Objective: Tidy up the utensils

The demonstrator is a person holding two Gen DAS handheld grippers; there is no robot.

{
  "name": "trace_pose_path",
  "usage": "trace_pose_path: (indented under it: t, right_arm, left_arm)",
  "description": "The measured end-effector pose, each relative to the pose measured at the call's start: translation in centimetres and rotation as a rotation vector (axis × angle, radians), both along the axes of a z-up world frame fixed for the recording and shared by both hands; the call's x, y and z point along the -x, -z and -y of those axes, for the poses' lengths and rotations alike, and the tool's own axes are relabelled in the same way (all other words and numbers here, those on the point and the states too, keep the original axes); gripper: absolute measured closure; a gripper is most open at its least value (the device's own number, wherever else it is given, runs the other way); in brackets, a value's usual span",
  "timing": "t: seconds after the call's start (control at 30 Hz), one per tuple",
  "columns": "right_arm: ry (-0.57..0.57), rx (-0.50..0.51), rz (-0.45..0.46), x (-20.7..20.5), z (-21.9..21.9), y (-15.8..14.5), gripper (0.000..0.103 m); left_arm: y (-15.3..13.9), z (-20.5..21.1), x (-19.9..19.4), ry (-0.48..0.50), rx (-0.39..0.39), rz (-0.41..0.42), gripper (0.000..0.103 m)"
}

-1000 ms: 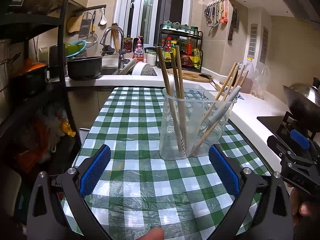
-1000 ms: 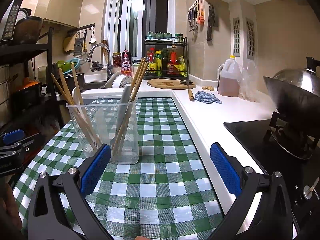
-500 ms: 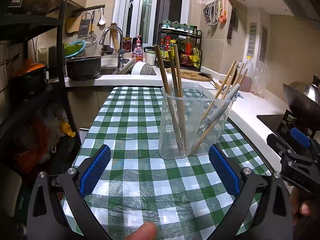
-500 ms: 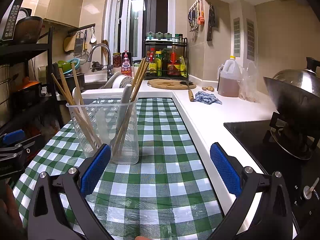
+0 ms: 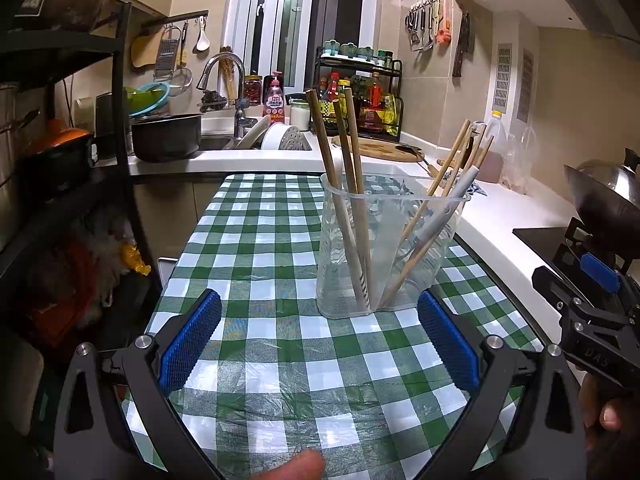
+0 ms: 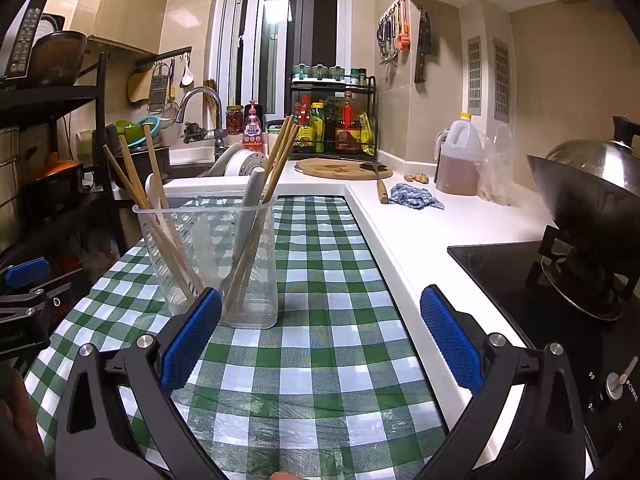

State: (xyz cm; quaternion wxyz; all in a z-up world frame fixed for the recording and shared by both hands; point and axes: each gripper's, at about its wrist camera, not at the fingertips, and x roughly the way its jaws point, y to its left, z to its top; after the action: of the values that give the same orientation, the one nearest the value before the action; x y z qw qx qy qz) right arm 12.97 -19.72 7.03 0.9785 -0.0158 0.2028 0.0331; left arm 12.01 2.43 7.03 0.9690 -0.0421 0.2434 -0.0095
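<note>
The clear utensil holder (image 5: 386, 256) stands upright on the checked worktop (image 5: 280, 344), just ahead of the left claw (image 5: 318, 344) and slightly to the right of its centre line. In the right wrist view the same holder (image 6: 212, 260) sits to the left, with its near corner behind the left pad of the right claw (image 6: 320, 340). The left claw therefore appears the better aligned of the 2.

The holder carries 2 groups of wooden chopsticks (image 5: 344, 184) – one leaning left, one leaning right – plus a pale-handled utensil (image 5: 444, 212) among the right group. Their long axes run steeply upward and fan outward above the rim.

Both claws are spread wide, with blue pads well apart. Neither holds or touches anything – only worktop shows between the pads.

No loose utensil is visible on the worktop, so the task looks close to complete.
</note>
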Motion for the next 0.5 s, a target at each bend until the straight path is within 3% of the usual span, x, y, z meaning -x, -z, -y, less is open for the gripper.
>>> trace_pose_path:
  t: [0.5]
  right_arm:
    - [0.000,0.002,0.000,0.01,0.08,-0.05,0.005]
  left_arm:
    - [0.55,0.08,-0.49,0.014,0.004,-0.036,0.008]
